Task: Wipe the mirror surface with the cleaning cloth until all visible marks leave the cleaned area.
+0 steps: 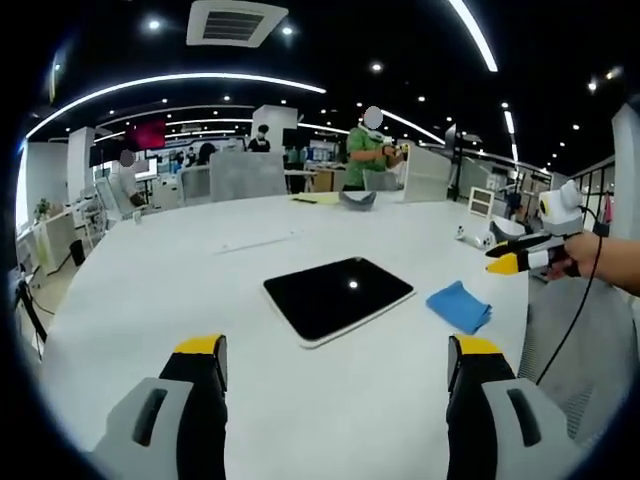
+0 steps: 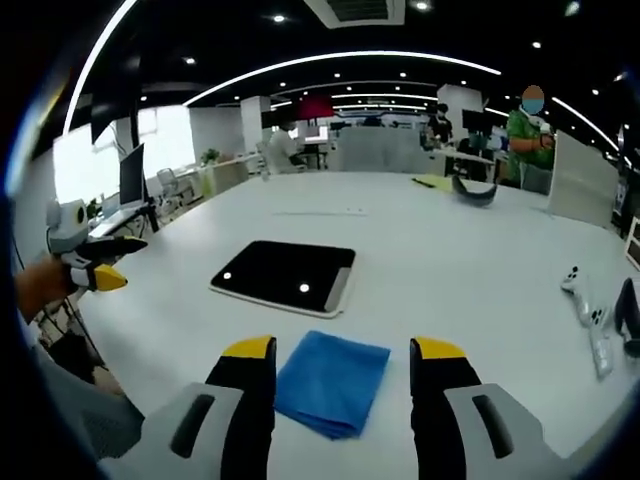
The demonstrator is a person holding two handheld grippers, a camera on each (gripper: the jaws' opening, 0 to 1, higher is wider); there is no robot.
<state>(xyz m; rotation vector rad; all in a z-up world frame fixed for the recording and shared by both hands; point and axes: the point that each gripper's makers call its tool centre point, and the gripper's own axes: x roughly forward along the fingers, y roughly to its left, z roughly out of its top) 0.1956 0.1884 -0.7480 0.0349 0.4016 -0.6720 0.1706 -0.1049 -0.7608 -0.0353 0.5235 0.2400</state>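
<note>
Wide-open and empty, the right gripper [image 2: 342, 365] hovers over a folded blue cleaning cloth [image 2: 332, 381] lying between its jaws on the white table [image 2: 450, 260], the dark mirror [image 2: 284, 275] flat just beyond, while the left gripper [image 1: 338, 360], equally open, faces the mirror [image 1: 338, 296].

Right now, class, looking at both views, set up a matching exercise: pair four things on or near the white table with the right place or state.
Things:
1. mirror
2. cloth
3. right tool
4. left tool

Places or states:
A. lying folded on the table, just in front of the right tool's open jaws
B. flat on the table, dark, reflecting ceiling lights
C. open, empty, pointing at the mirror
D. open, empty, with the blue cloth between its jaw tips in its own view

Pairs: 1-B, 2-A, 3-D, 4-C
</note>
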